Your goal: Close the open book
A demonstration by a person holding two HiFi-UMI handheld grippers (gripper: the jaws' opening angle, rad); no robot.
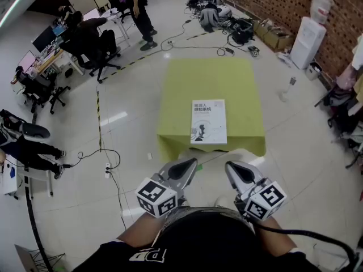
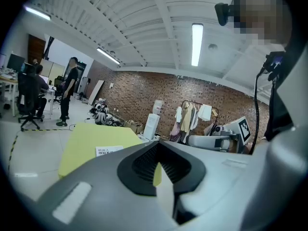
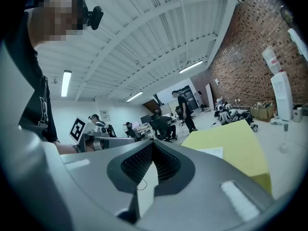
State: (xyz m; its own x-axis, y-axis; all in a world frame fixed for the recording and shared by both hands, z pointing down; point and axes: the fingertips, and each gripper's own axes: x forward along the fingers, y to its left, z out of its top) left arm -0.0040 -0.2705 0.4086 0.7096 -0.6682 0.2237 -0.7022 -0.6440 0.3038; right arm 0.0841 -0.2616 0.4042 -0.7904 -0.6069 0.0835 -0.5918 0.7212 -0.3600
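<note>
A white book (image 1: 209, 122) lies shut and flat, cover up, near the front edge of a low yellow-green table (image 1: 238, 84). Both grippers hang in front of the person's body, short of the table and touching nothing. My left gripper (image 1: 191, 165) is shut and empty, pointing toward the table's front edge. My right gripper (image 1: 232, 168) is beside it, also shut and empty. In the left gripper view the closed left gripper (image 2: 159, 163) fills the foreground, with the book (image 2: 109, 150) and table (image 2: 91, 136) beyond. The right gripper view shows the shut right gripper (image 3: 150, 166), the book (image 3: 211, 151) and the table (image 3: 238, 143).
White floor surrounds the table. Cables (image 1: 110, 163) run over it at the left. People sit at desks (image 1: 85, 38) at the far left. A water dispenser (image 1: 308, 41) stands by the brick wall at the right, near a clothes rack (image 2: 192, 114) and boxes (image 1: 272, 35).
</note>
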